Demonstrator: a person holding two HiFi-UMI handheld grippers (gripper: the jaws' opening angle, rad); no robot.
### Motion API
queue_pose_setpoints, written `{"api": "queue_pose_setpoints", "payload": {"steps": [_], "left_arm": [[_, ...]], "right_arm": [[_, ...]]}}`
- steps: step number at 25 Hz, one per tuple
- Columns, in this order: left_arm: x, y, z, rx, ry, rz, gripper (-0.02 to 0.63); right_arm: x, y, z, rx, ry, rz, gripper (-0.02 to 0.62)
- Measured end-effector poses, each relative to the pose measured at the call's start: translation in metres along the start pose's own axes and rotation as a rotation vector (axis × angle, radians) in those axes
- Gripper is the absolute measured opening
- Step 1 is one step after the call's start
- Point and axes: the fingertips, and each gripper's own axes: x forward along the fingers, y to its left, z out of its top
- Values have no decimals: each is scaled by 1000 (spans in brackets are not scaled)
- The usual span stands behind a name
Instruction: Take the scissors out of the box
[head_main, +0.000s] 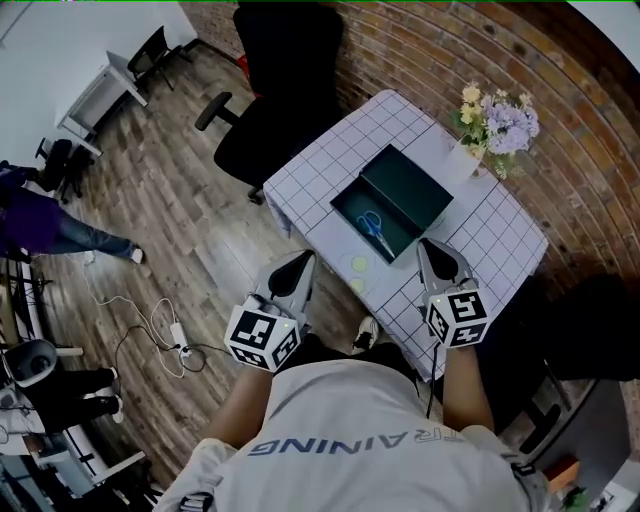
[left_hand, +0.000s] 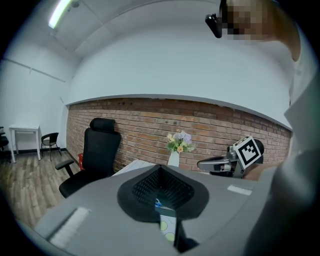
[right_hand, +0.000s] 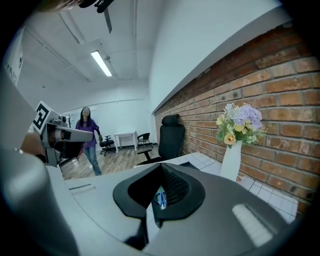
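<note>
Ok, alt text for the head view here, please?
Blue-handled scissors lie in an open dark box on a grid-patterned table, seen from above. The left gripper and right gripper, both shut and empty, hang just short of the box; flowers stand at the far corner.

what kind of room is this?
Probably an office or lab room: a black swivel chair, a white desk further off, a brick wall and a wood-plank floor.
</note>
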Motion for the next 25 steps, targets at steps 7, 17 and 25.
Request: {"api": "queue_pose_setpoints", "payload": {"steps": [7,17,25], "left_arm": [[49,8,-6,-26,37,-57,3],[78,67,-26,-51,73,-155,3],[75,118,-42,-100,111,-149,3]], "right_arm": [[17,-19,-17,10,83,-30,15],[100,10,-59,-46,392,-26,99],[178,16,-119,-144,740,3,121]]}}
